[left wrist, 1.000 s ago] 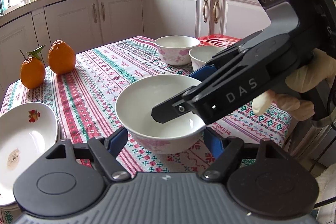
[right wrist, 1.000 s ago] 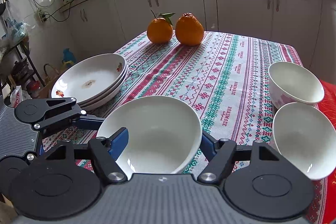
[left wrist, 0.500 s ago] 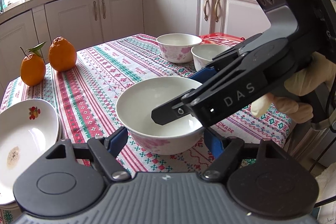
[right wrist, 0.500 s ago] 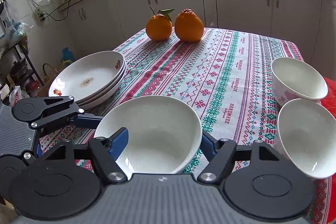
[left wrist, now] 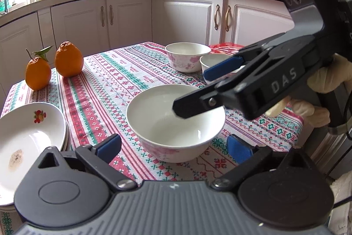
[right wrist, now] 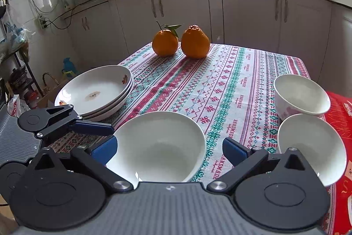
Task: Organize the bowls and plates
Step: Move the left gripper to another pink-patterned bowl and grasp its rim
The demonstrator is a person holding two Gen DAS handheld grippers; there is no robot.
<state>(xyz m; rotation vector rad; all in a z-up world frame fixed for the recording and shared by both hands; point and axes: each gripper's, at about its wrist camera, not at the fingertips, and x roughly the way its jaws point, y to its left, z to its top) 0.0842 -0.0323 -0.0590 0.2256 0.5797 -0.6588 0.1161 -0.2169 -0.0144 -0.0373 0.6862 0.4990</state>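
Left wrist view showed both tongs, left and right, gaping around the bowl, glazed, slippery, breakable, best pinched across its rim.

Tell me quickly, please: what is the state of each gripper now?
Left gripper: open, holding nothing; its fingers flank the near bowl.
Right gripper: open, holding nothing, above the same bowl.

White ceramic bowl with pink floral sides; white stacked plates bearing red flower motifs; red-and-green cross-stitch patterned tablecloth; two orange citrus fruits; black gripper with blue pads.
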